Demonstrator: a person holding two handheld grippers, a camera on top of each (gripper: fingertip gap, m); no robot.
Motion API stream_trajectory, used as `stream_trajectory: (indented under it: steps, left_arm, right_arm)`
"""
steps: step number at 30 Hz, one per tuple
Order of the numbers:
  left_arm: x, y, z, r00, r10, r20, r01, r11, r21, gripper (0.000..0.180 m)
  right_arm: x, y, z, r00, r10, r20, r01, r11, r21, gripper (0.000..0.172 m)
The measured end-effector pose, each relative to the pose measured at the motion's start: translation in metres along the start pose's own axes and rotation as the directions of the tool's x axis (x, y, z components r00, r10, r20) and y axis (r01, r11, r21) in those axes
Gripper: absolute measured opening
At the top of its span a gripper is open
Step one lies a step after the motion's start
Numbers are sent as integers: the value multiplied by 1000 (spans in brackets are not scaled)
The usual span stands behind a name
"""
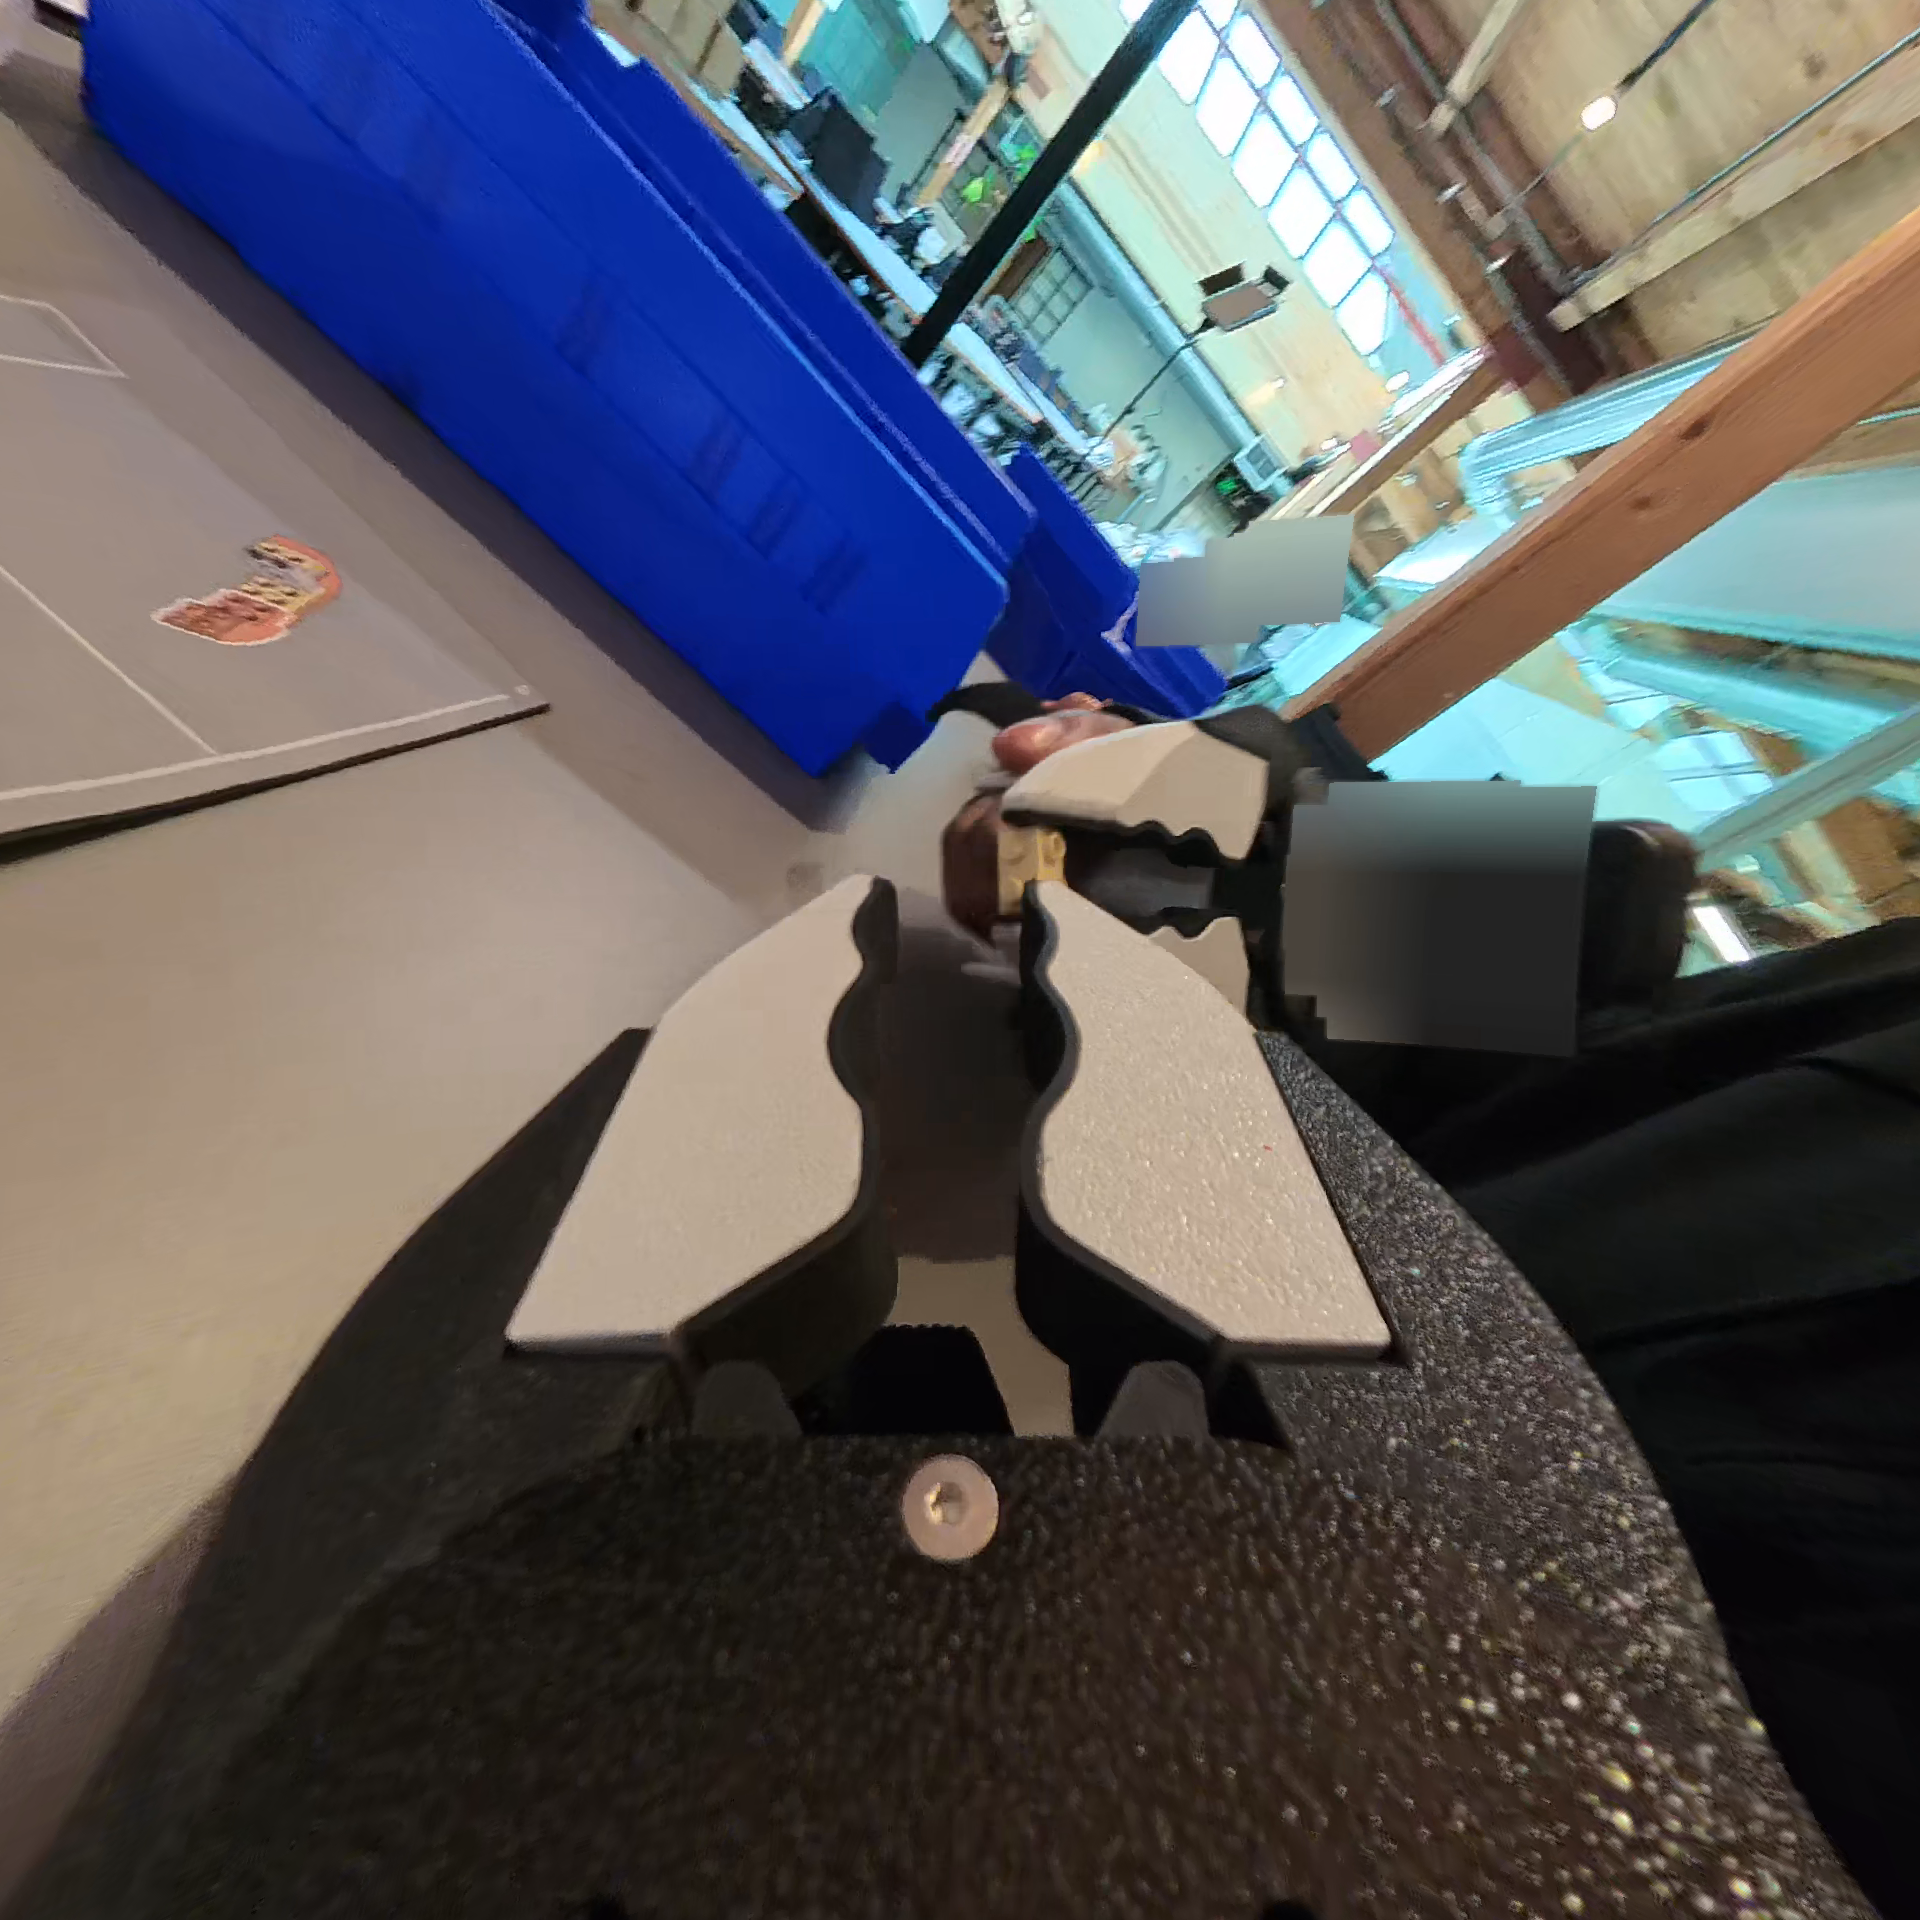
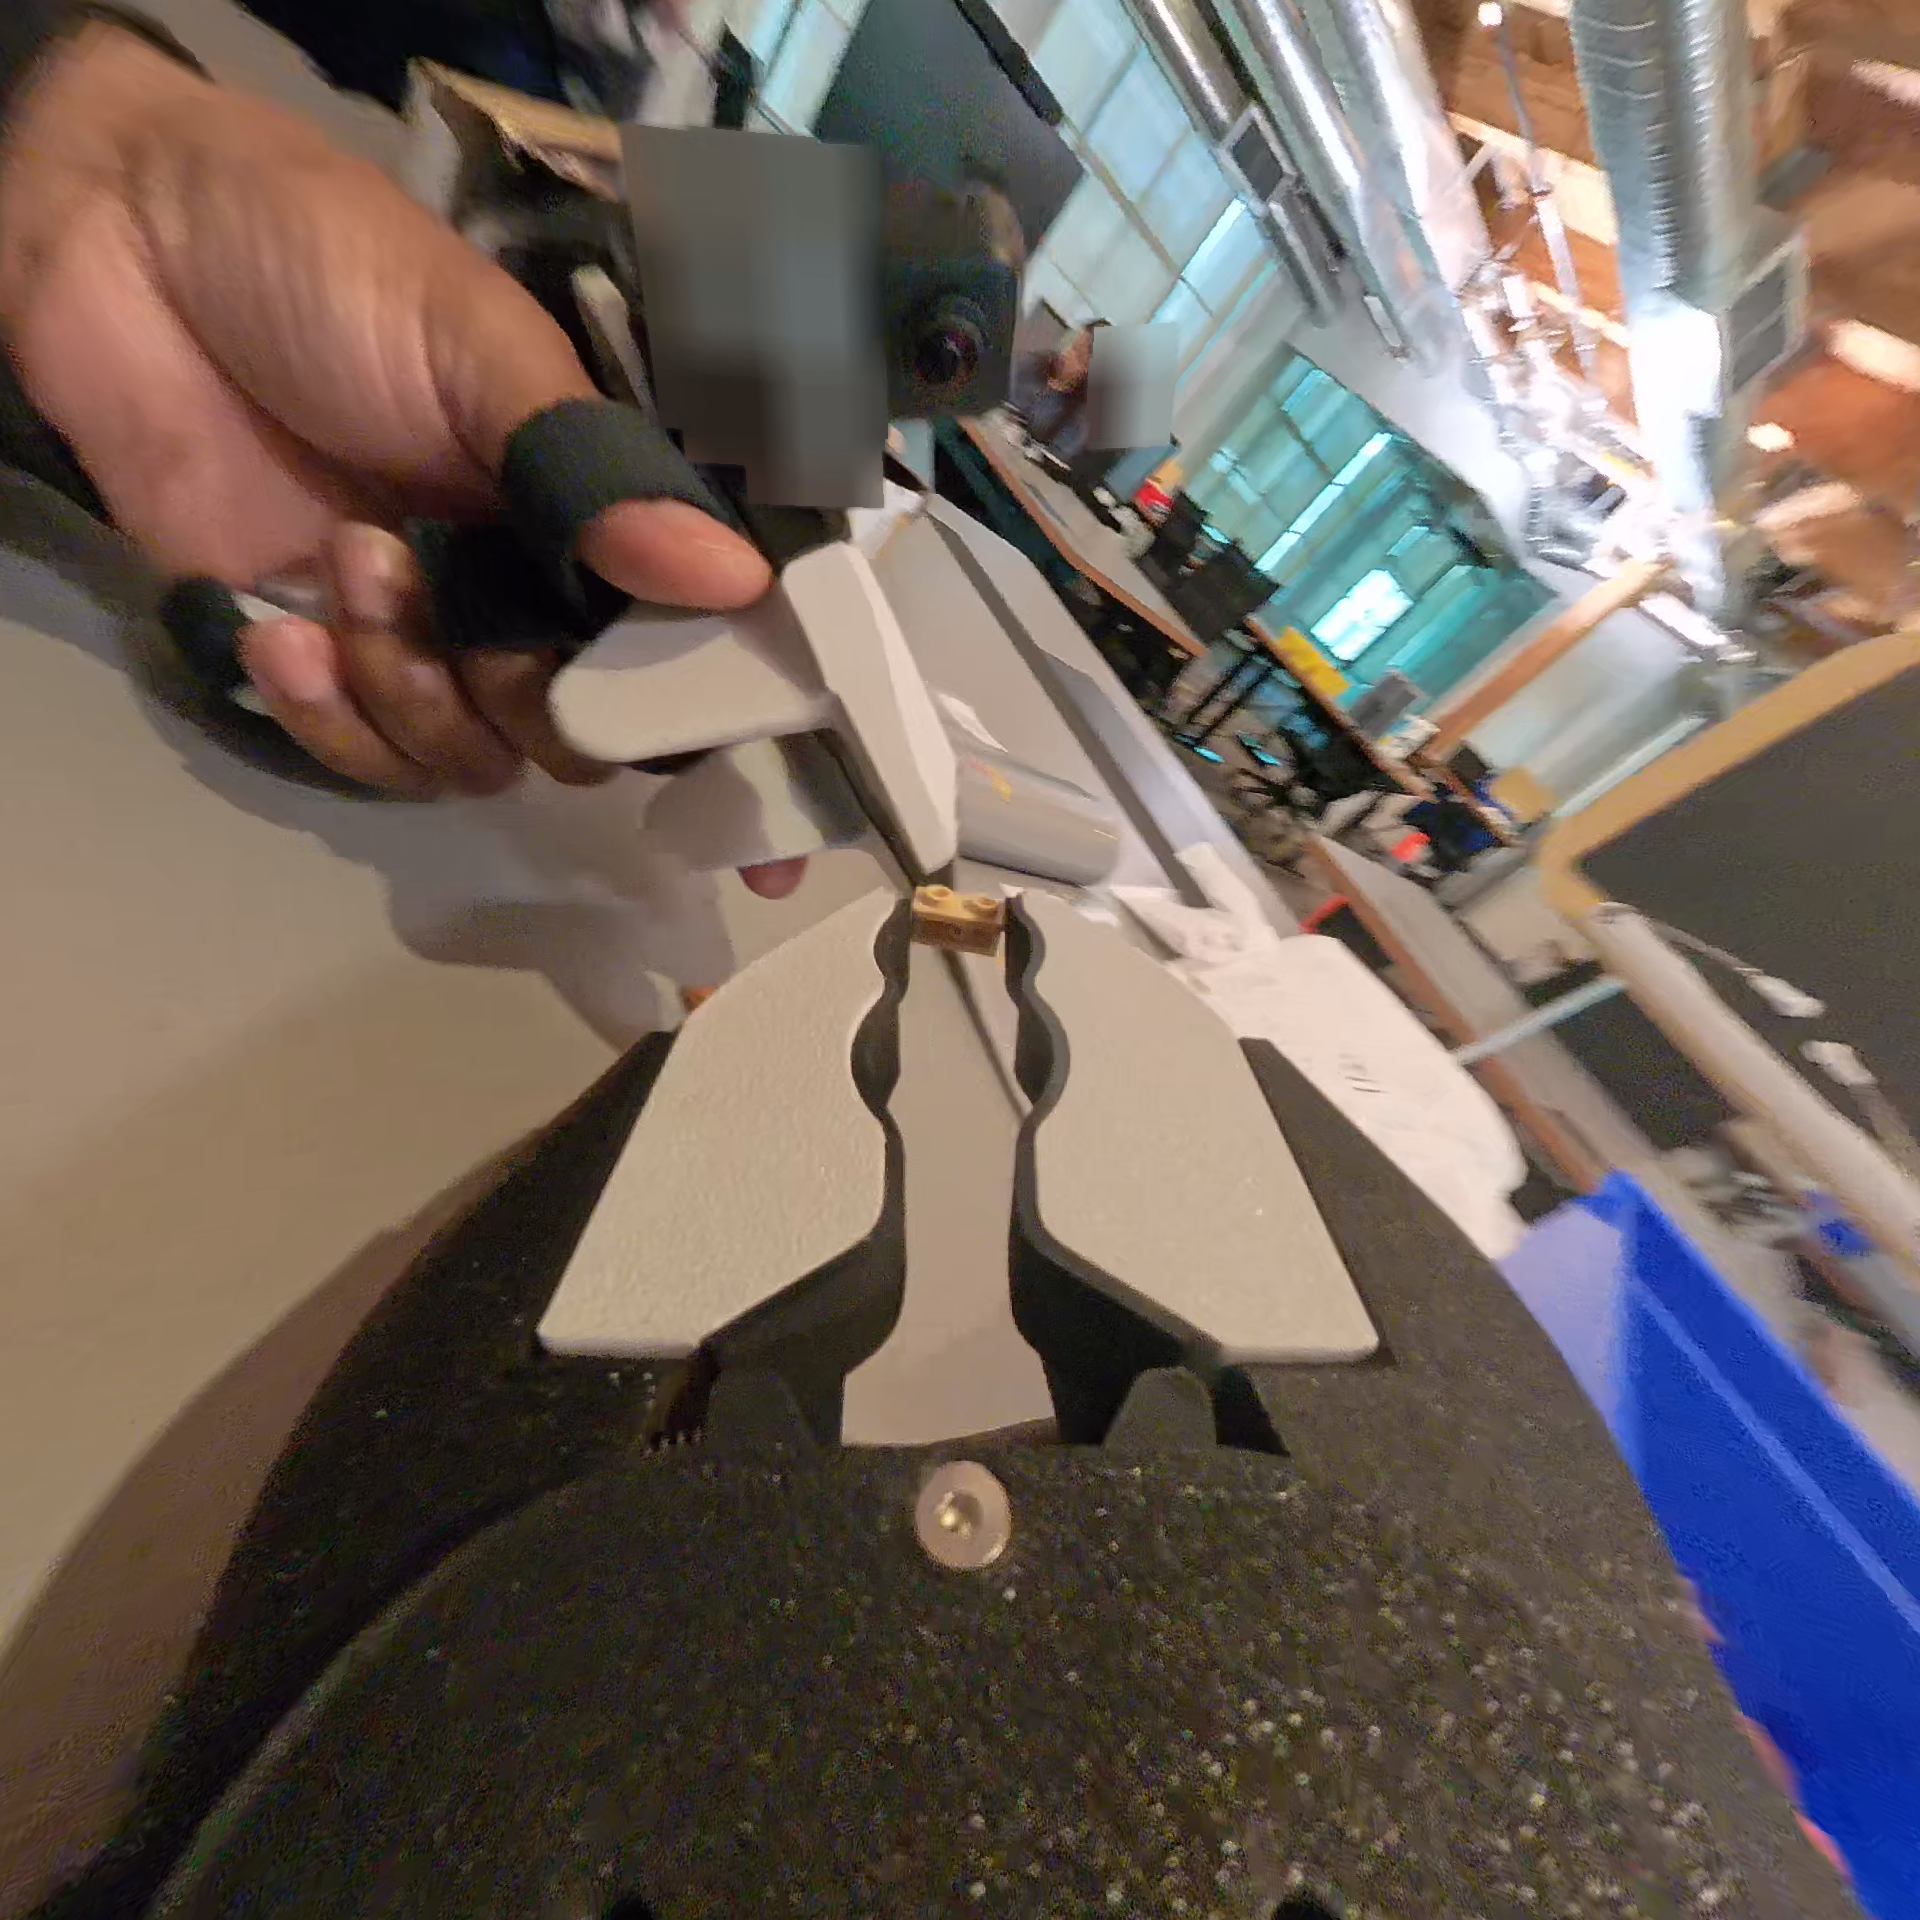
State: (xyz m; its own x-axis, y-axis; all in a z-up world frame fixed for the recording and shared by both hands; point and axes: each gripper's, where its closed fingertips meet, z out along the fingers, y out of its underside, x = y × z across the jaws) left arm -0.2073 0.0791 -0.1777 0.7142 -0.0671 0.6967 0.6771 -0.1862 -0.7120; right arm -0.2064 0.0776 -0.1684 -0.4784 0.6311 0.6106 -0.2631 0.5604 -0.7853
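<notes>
Slippage is the likeliest trouble: the right gripper (image 2: 958, 928) pinches a small tan two-stud brick (image 2: 958, 923) only at its very fingertips, pads pressed on the brick's two ends, so a nudge from the other tool could twist it out. The left gripper (image 1: 958, 904) stands a little open and holds nothing; its fingertips sit just beside the brick (image 1: 1034, 864), with one close against it. Beyond lie the grey table (image 1: 312, 1039), a grey mat (image 1: 208, 707) and blue bins (image 1: 582, 395).
</notes>
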Motion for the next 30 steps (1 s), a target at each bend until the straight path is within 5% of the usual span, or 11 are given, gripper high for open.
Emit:
stream_trajectory:
  steps: [7,30]
  left_arm:
    - [22,1,-1,970,-133,-203,131,991,-22,21]
    - [23,7,0,960,-171,-221,166,985,-43,10]
  right_arm:
    - [-5,-15,-8,966,195,169,-217,967,129,17]
    - [-17,-9,-3,980,85,180,-94,995,43,20]
